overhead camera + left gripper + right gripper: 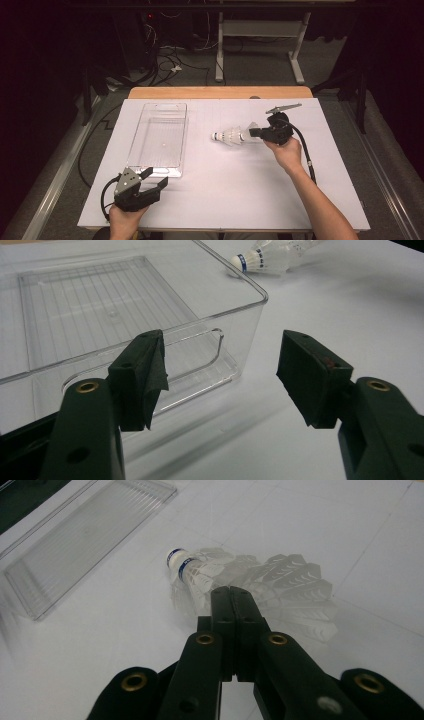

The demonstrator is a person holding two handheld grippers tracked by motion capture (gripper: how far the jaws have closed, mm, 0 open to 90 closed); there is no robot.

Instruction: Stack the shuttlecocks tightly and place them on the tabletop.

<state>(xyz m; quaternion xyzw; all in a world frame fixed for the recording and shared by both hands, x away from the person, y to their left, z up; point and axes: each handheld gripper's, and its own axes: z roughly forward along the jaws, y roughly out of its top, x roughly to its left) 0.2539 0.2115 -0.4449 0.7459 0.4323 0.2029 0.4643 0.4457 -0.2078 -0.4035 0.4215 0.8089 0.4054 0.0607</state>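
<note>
A white tabletop (225, 190) is seen from above. At about 7 o'clock, near the front edge, the left tool (152, 182) is held in a hand with its jaws spread wide and nothing between them. Just beyond it, toward 10 o'clock, a clear tray (145, 160) is laid lengthwise; in the left gripper view its near wall (210, 340) is seen just past the open jaws, untouched.

Toward 2 o'clock, the right tool (252, 133) is held level in the other hand, pointing to 9 o'clock. Its jaws are pressed fully together, as shown in the right gripper view (231, 592), and nothing can be seen pinched between them. A stack of shuttlecocks (231, 136) is laid on its side near the middle of the tabletop, corks toward 9 o'clock, feather end against the closed jaw tips. It cannot be told whether the feathers are touched. The stack is well apart from the tray.
</note>
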